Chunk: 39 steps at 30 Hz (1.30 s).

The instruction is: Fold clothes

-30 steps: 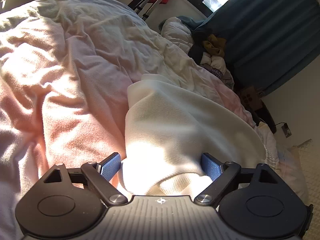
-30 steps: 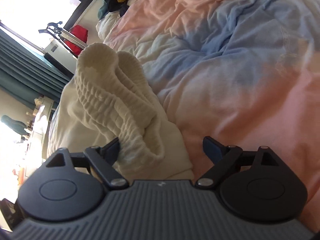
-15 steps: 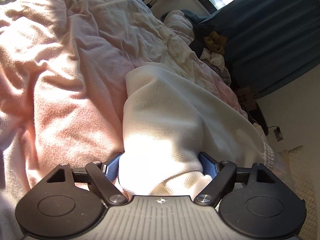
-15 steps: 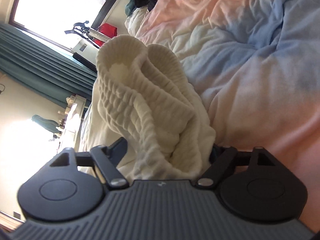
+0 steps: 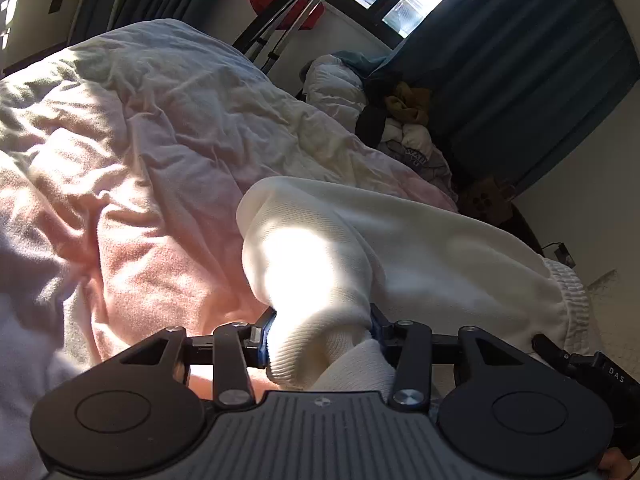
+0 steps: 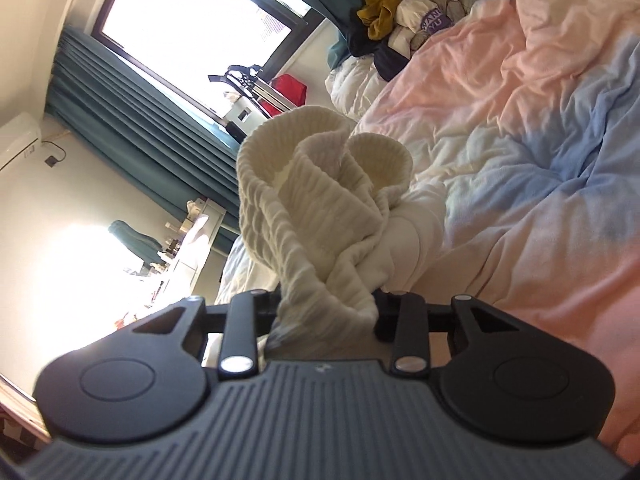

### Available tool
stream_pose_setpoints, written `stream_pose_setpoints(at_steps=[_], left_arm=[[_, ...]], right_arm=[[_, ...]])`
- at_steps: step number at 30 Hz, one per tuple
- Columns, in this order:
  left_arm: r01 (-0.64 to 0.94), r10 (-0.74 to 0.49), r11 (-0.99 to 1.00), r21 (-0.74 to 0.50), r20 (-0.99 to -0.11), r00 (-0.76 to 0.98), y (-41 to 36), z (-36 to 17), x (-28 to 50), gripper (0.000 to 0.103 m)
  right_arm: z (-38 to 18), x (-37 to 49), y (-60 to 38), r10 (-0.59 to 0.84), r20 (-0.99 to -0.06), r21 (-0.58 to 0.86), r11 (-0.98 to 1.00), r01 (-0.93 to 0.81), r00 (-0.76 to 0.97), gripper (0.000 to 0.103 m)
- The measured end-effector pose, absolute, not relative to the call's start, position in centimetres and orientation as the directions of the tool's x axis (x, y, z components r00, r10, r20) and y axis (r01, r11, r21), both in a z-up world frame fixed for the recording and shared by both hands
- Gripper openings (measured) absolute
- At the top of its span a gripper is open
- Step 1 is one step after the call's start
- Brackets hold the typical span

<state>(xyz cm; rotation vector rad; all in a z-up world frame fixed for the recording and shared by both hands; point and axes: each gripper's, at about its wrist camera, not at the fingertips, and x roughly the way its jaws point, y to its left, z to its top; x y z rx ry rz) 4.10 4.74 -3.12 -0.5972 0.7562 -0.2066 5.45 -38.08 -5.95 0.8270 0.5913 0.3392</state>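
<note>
Surface: a bed covered by a rumpled duvet (image 5: 160,168), pale pink and cream in the left wrist view, pink grading to light blue (image 6: 552,168) in the right wrist view. Strong sunlight falls across it in patches; deep creases throughout.

Task item: a cream knit garment (image 5: 400,248) lies on the duvet, stretched between the two grippers. Left gripper (image 5: 322,334): jaws clamped on a ribbed cuff end of the garment, cloth filling the gap between the blue pads. Right gripper (image 6: 326,308): jaws clamped on a bunched ribbed hem (image 6: 320,184), which stands up above the jaws in open loops; the rest of the garment trails down to the bed beyond it. The right gripper's tip also shows at the lower right edge of the left wrist view.

Room: a window (image 6: 192,28) with dark frame, bright and overexposed, flanked by teal curtains (image 5: 520,64). Below the window, a folded metal stand (image 5: 280,20) with something red (image 6: 290,90) beside it. At the far end of the bed, a pile of clothes (image 6: 404,16), including a mustard piece, dark pieces and a white one with purple print. A wall-mounted air conditioner (image 6: 18,140) on the cream wall. A white shelf with small items (image 6: 188,236), too washed out to identify.
</note>
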Motion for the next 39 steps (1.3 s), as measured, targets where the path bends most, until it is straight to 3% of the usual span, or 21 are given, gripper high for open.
stream_pose_setpoints(at_steps=[8, 18, 27, 33, 39], left_arm=[[0.139, -0.472, 0.816, -0.561, -0.508, 0.721, -3.1, 3.8, 1.2, 0.046], [0.402, -0.676, 0.72, -0.566, -0.441, 0.59, -23.1, 6.7, 0.9, 0.046], [0.62, -0.819, 0.566, -0.543, -0.458, 0.345, -44.5, 3.3, -1.8, 0.046], [0.696, -0.816, 0.529, -0.485, -0.517, 0.259, -50.0, -2.1, -1.7, 0.046], [0.764, -0.796, 0.484, -0.426, -0.578, 0.181, -55.2, -7.6, -1.4, 0.046]], right_arm=[[-0.6, -2.2, -44.9, 0.418, -0.281, 0.773, 0.632, -0.055, 0.864, 0.037], [2.5, -14.7, -58.7, 0.141, -0.203, 0.765, 0.641, 0.067, 0.969, 0.037], [-1.1, -27.2, -70.8, -0.159, -0.191, 0.784, 0.569, 0.248, 0.969, 0.037], [-6.8, -32.4, -74.3, -0.289, -0.203, 0.819, 0.474, 0.324, 0.936, 0.037], [-13.5, -33.6, -74.6, -0.31, -0.27, 0.831, 0.404, 0.384, 0.912, 0.037]])
